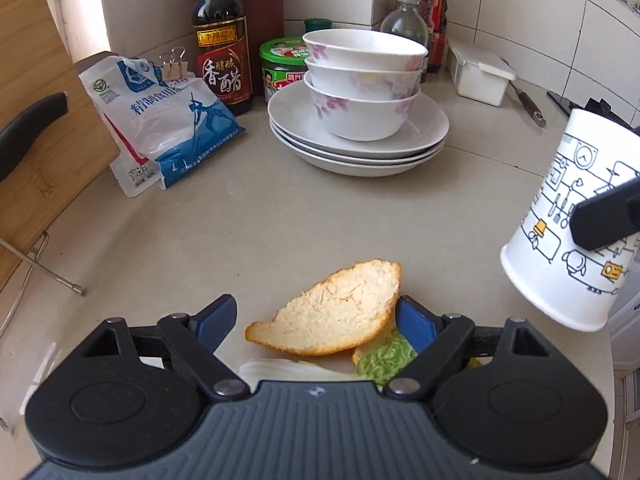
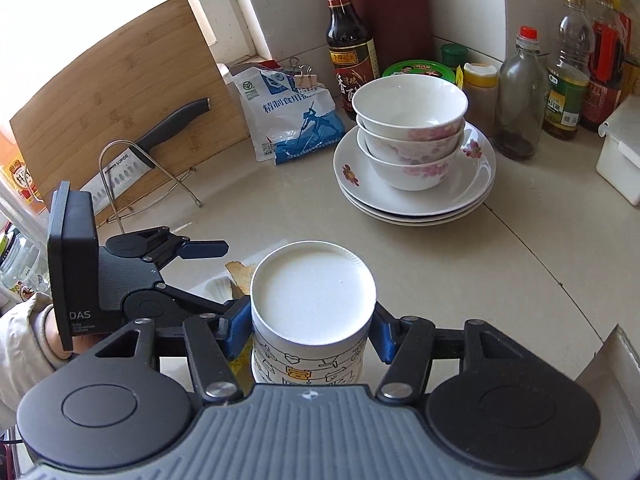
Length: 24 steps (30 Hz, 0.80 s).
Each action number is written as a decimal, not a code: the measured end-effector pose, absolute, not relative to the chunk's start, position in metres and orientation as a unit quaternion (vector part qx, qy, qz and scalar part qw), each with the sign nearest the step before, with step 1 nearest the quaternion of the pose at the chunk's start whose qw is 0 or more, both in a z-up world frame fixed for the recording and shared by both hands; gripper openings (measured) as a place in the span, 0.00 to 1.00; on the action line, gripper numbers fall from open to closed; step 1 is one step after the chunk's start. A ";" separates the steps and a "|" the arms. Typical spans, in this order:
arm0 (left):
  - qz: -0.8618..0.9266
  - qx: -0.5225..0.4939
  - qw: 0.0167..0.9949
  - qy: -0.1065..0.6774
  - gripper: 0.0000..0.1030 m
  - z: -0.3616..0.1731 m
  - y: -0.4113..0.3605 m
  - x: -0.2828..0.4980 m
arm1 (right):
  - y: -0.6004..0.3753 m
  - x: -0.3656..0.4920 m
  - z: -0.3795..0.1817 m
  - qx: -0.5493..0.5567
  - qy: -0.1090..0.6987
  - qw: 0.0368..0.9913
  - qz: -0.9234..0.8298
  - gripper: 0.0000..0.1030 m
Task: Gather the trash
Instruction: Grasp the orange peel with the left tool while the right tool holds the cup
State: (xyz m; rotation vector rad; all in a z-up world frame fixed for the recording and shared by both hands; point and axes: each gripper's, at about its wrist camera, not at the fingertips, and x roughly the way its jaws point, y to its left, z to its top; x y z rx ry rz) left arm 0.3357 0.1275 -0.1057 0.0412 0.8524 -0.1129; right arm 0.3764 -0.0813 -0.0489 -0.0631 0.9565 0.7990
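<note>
A pale orange peel (image 1: 332,312) lies on the beige counter (image 1: 248,224) between the blue pads of my left gripper (image 1: 316,318), which is open. The left pad stands apart from the peel and the right pad is right at its edge. Under the peel lie a green scrap (image 1: 382,360) and a white scrap (image 1: 288,372). My right gripper (image 2: 310,332) is shut on a white paper cup (image 2: 314,304) printed with drawings, its base pointing away from the camera. The cup (image 1: 568,232) hangs tilted to the right of the peel. The left gripper (image 2: 224,280) and peel (image 2: 240,272) show just left of the cup.
Three stacked bowls (image 1: 364,80) on stacked plates (image 1: 288,120) stand behind the scraps. A salt bag (image 1: 160,120), a vinegar bottle (image 1: 220,40), jars and oil bottles (image 2: 568,80) line the wall. A cutting board (image 2: 120,72) with a knife (image 2: 172,128) leans at left. A white box (image 1: 480,76) sits at right.
</note>
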 end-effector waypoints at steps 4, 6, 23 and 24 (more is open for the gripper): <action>-0.063 0.034 0.905 0.420 0.81 -0.111 0.126 0.344 | -0.088 0.377 -0.052 -0.016 0.450 0.813 0.370 0.62; -0.069 0.044 0.905 0.417 0.73 -0.109 0.123 0.345 | -0.091 0.375 -0.053 -0.014 0.449 0.814 0.369 0.62; -0.065 0.042 0.909 0.409 0.06 -0.103 0.113 0.343 | -0.095 0.357 -0.053 -0.015 0.446 0.815 0.370 0.62; -0.062 0.046 0.911 0.405 0.06 -0.102 0.113 0.342 | -0.096 0.355 -0.053 -0.017 0.446 0.815 0.369 0.62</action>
